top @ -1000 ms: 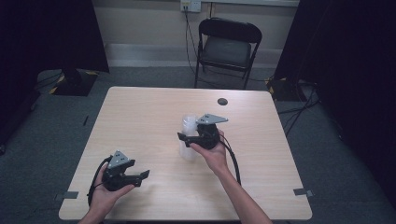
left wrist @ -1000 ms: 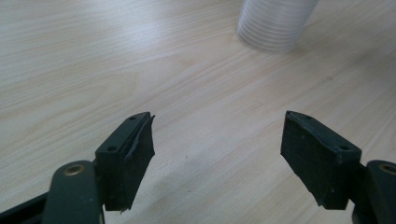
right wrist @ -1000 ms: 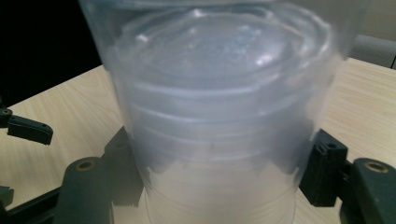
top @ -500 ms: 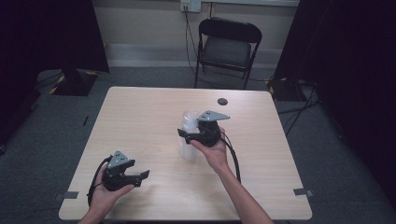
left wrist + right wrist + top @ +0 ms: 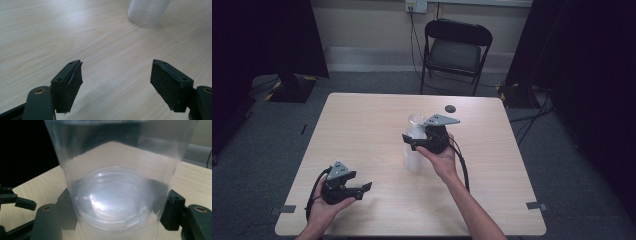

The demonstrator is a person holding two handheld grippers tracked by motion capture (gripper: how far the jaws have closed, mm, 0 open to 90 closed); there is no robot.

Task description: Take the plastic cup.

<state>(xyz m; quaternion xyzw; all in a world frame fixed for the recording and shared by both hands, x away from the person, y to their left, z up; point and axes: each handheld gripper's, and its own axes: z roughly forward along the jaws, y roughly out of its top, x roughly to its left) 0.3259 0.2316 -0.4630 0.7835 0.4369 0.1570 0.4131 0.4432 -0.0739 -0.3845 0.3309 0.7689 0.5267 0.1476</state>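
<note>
From the high view, the right gripper sits at the middle of the table with a clear plastic cup stack between its jaws. Compared with a second ago the cups stand a touch closer to the person and look more upright, and the jaws have drawn in a little on them. The left gripper rests near the table's near left corner, well apart from the cups and in the same spot as before. A small dark disc lies beyond the right gripper, towards the folding chair, untouched.

In the left gripper view, the two black jaws stand spread wide with bare wood between them. The ribbed base of the cup stack stands well ahead of the jaws and a little towards the right one, resting on the table.

In the right gripper view, the cup stack stands directly between the jaws, the wall of the top cup rising high above them. The jaws pinch it low down, one pad pressed against each side, and an inner cup bottom shows through the clear wall just above the pads, over the ribbed lower cup. The left gripper shows farther off, past the left jaw.

I judge the grip is now settled, so the cups are secured; the spread left gripper looks free to come in and take one cup while the right keeps the other.
</note>
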